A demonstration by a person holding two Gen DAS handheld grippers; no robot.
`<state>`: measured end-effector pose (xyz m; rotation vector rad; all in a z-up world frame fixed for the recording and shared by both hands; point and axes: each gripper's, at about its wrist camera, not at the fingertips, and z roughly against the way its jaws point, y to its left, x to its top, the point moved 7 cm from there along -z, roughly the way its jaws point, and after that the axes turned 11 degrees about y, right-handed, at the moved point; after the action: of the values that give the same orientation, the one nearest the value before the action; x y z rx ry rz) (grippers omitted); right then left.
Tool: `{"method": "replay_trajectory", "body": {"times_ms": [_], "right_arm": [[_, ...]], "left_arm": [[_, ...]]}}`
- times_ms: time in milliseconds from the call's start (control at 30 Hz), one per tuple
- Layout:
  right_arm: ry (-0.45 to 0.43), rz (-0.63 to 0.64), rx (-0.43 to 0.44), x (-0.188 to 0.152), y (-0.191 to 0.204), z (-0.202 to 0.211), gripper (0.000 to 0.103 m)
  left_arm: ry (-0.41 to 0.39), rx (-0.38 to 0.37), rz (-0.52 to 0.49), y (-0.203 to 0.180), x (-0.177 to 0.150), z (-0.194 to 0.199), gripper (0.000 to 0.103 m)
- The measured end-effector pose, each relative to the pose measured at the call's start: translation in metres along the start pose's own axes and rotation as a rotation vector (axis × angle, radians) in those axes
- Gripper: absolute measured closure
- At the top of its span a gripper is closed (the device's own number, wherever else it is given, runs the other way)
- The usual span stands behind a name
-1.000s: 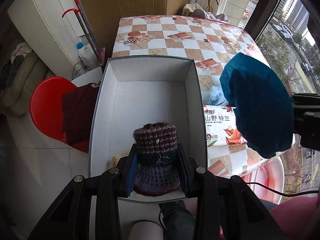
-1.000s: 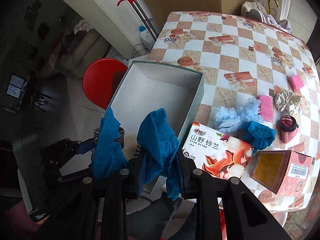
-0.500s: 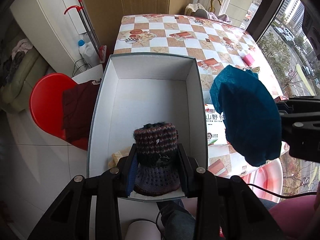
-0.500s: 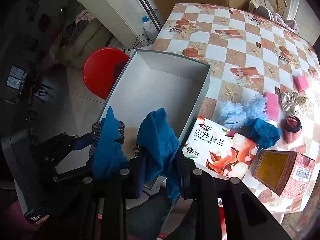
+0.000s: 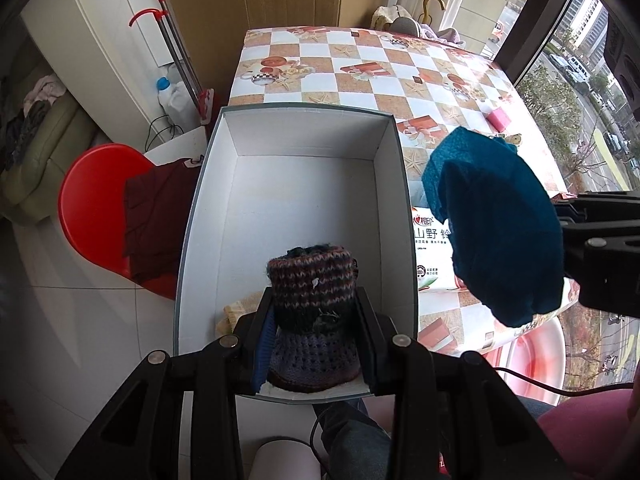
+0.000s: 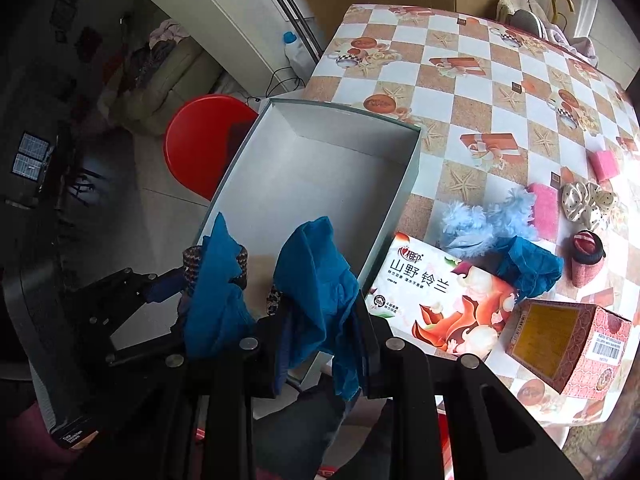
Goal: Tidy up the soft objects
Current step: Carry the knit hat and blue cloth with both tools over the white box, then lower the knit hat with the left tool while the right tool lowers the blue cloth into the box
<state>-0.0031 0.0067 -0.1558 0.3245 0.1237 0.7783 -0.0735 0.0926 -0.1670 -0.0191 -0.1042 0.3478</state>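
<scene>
Red stool (image 5: 94,216), mop (image 5: 176,60), umbrella (image 5: 434,2).

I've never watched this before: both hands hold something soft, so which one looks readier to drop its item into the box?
Probably left: its hand-held gripper holds the knitted hat over the box; the blue cloth hangs beside it.

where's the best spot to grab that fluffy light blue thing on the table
Grip the fluffy blue piece across its narrow middle, coming straight down from above. It lies flat and sprawled, with the tissue pack close in front and a pink sponge beside it, so side approaches look crowded.
</scene>
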Motion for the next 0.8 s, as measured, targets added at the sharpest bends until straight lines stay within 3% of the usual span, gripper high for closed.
{"method": "replay_trajectory", "body": {"times_ms": [800], "right_arm": [[0.026, -0.012, 0.005, 0.0037, -0.0038, -0.0075, 0.076]], "left_arm": [[0.017, -0.008, 0.013, 0.0034, 0.0012, -0.0055, 0.064]]}}
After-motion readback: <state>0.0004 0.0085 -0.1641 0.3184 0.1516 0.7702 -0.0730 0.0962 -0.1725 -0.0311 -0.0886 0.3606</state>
